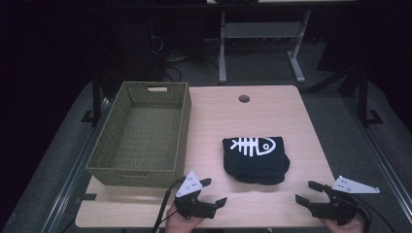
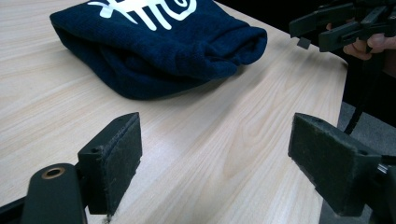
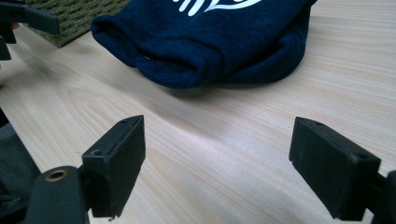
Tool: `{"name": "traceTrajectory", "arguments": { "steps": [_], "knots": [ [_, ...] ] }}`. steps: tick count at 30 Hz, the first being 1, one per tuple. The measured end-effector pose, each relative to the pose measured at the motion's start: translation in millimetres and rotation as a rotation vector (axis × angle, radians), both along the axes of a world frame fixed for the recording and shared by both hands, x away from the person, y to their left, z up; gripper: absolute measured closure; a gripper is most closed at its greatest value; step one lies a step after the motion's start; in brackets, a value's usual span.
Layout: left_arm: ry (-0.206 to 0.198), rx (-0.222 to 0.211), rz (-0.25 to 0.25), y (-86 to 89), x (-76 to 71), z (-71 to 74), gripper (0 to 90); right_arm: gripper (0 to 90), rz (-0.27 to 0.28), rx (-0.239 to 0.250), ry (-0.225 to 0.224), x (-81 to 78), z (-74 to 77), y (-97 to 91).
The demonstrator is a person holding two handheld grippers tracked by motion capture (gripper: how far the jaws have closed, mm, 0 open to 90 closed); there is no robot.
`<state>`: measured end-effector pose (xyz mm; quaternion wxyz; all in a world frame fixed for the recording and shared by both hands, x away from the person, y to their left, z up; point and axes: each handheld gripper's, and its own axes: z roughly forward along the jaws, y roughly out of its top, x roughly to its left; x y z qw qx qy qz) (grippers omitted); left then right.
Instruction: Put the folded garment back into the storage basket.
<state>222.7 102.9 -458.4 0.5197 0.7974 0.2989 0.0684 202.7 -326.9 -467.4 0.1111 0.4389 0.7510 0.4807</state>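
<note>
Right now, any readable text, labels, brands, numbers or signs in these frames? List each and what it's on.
None: no words, numbers or brand names can be read.
The folded navy garment carries only a white fish-skeleton graphic, no lettering.
The woven green basket, the wooden table and both grippers bear no visible label.

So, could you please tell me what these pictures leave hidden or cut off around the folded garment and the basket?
- Folded navy garment with white fish-skeleton print: what kind of garment it is; the folds hide it in every view.
- Its print: cut off by the top edge in both gripper views.
- Woven green rectangular basket: the near inside wall, hidden by its own rim in the high view; just a corner in the right gripper view.
- The person's hands: cut off by the bottom edge, high view.
</note>
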Motion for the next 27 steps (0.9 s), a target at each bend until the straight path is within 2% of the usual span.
{"name": "traceTrajectory", "arguments": {
  "steps": [7,11,17,18,22,23,25,27],
  "knots": [
    [-0.011,-0.002,0.000,-8.4,6.0,4.9,17.3,17.9,0.012,0.022,-0.001,5.2,7.4,-0.5],
    [-0.037,-0.013,-0.003,-13.4,17.0,14.0,17.3,17.9,0.016,-0.003,-0.015,9.6,15.1,-0.3],
    [-0.048,-0.029,0.000,-17.7,29.2,21.2,17.3,17.1,0.014,0.010,-0.027,15.2,23.4,-2.4],
    [-0.052,-0.014,-0.007,-21.2,32.9,21.6,17.3,16.8,0.006,0.006,-0.029,18.8,25.2,-3.2],
    [-0.047,-0.012,-0.015,-26.5,39.4,20.7,17.3,16.8,0.003,0.006,-0.023,25.6,28.1,-3.6],
    [-0.043,-0.027,-0.009,-28.1,44.5,20.8,17.3,16.8,0.006,0.005,-0.017,31.9,30.7,-3.4],
    [-0.043,-0.032,-0.005,-29.4,47.2,21.0,17.3,16.8,0.010,0.008,-0.017,34.0,31.7,-3.3],
    [-0.039,-0.036,-0.001,-32.6,52.9,21.0,17.3,16.8,0.016,-0.014,-0.013,44.0,35.2,-1.9]
  ]
}}
